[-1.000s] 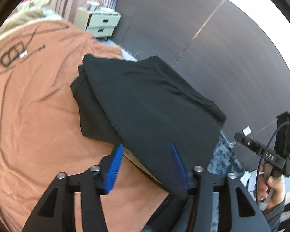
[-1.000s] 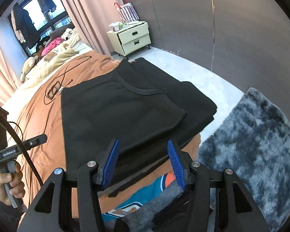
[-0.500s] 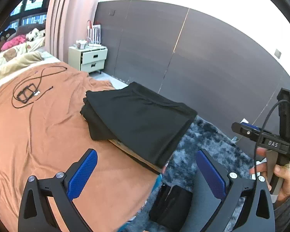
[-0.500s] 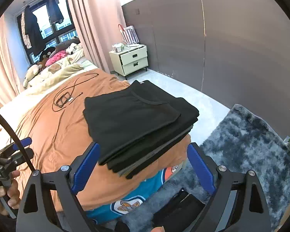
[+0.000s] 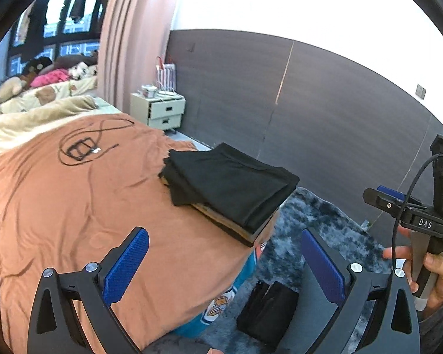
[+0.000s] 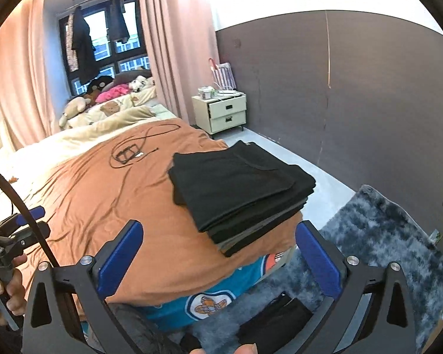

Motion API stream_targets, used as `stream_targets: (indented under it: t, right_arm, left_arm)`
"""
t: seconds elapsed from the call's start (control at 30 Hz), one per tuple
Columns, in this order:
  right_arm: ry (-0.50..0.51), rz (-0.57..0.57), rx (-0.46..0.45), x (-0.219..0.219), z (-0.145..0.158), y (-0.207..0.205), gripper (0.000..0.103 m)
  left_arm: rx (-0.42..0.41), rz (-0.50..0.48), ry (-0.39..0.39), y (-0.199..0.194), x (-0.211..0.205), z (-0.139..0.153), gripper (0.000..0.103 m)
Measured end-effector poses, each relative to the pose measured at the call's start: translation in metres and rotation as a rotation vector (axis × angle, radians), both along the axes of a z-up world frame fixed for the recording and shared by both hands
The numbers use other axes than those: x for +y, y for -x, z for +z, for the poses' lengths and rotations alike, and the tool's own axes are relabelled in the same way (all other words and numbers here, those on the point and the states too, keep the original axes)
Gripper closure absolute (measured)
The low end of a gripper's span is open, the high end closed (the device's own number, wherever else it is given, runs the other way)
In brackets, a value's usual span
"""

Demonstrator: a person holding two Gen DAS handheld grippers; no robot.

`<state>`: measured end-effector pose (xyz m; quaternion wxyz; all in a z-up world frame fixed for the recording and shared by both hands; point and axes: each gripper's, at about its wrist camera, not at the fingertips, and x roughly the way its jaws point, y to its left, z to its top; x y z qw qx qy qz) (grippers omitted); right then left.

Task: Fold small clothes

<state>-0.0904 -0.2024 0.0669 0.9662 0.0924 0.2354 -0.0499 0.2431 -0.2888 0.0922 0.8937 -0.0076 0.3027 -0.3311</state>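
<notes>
Now the folded black garment (image 6: 239,185) tops the stack at the orange blanket's (image 5: 73,221) corner; left gripper (image 5: 224,261) and right gripper (image 6: 218,255), jaws just spread wide, hold nothing. Next likely calls for another unfolded piece.

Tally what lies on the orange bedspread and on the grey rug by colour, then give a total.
Black: 3, the stack of folded clothes, the coiled cable and the bag on the rug.
Blue: 1, the printed cloth hanging out under the bedspread.
Total: 4.
</notes>
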Motion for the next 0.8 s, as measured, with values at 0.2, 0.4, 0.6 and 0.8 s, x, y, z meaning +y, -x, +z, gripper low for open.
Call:
stream_targets:
  t: [0.2,0.4,0.6,0.8]
  right_arm:
    - [0.023,0.056,-0.027,0.026,-0.005,0.027,0.0]
    - [0.039,0.087,-0.06,0.044,-0.016,0.05,0.0]
    - [0.041,0.087,-0.105,0.058,-0.025,0.073,0.0]
    - [0.064,0.101,-0.172,0.077,-0.045,0.098,0.0]
  left_arm:
    - [-0.047,0.049,-0.004,0.034,0.032,0.006,0.0]
    - [-0.095,0.095,-0.004,0.065,0.063,0.011,0.0]
    - [-0.138,0.141,-0.024,0.096,0.092,0.009,0.0]
    - [-0.157,0.194,-0.014,0.126,0.125,-0.002,0.0]
